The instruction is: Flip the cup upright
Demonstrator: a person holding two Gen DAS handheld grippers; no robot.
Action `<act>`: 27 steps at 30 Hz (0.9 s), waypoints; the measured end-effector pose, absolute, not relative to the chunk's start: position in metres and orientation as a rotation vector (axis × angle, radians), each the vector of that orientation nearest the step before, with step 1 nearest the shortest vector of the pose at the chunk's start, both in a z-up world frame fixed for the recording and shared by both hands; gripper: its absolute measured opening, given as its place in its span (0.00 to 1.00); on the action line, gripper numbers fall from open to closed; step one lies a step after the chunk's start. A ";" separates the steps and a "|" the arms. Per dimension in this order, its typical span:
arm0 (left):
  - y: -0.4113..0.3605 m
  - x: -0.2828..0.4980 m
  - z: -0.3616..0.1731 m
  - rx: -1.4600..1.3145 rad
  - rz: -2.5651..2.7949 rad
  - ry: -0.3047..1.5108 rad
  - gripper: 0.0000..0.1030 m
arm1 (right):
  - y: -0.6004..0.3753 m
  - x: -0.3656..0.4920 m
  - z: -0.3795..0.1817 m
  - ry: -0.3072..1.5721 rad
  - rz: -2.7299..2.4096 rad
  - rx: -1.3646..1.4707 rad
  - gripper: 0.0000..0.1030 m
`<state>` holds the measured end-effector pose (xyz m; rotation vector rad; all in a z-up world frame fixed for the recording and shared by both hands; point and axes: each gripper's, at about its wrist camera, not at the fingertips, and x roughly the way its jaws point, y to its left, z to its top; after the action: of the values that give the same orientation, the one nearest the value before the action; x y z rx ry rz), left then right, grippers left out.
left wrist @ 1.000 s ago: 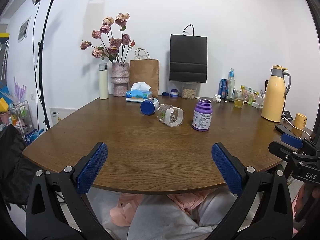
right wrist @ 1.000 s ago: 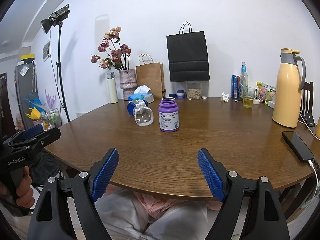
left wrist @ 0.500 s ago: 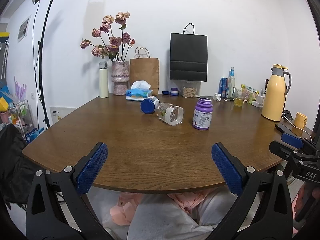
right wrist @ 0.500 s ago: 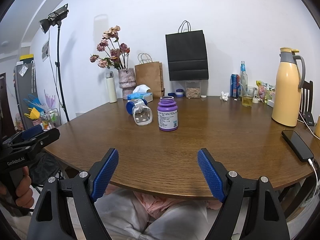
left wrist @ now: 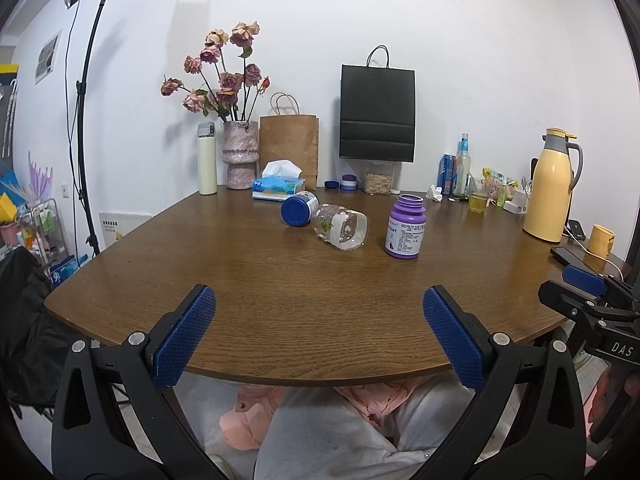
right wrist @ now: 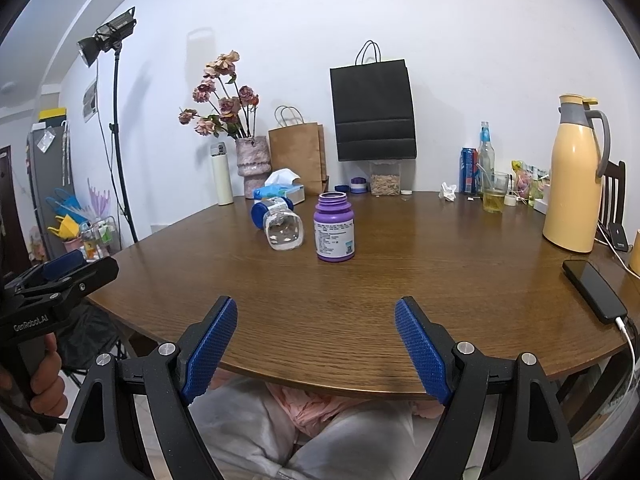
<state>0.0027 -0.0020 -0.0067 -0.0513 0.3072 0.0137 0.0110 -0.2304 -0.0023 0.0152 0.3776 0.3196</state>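
A clear plastic cup lies on its side on the brown table, its bottom toward me. It also shows in the right wrist view. A blue-lidded jar lies on its side just behind it. A purple bottle stands upright to its right, open-topped; it shows in the right wrist view too. My left gripper is open and empty, near the table's front edge. My right gripper is open and empty, also at the front edge.
At the back stand a vase of flowers, a white flask, a tissue box, paper bags, a yellow jug and a glass of tea. A phone lies at the right edge.
Both views have shifted slightly toward the table; the objects on the table have not moved. Both grippers stay open.
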 end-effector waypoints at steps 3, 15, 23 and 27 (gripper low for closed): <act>-0.002 0.003 -0.006 -0.051 0.013 0.307 1.00 | -0.231 0.011 -0.002 0.377 0.319 0.015 0.83; 0.000 0.003 -0.007 -0.049 0.013 0.305 1.00 | -0.231 0.012 0.000 0.377 0.316 0.017 0.83; 0.000 0.002 -0.007 -0.049 0.013 0.305 1.00 | -0.231 0.012 0.000 0.378 0.316 0.016 0.83; 0.001 0.003 -0.007 -0.045 0.008 0.301 1.00 | -0.230 0.013 0.002 0.376 0.325 0.010 0.83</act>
<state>0.0034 0.0011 -0.0067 -0.0453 0.3008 0.0084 0.0132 -0.2301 0.0023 0.0102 0.3760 0.3245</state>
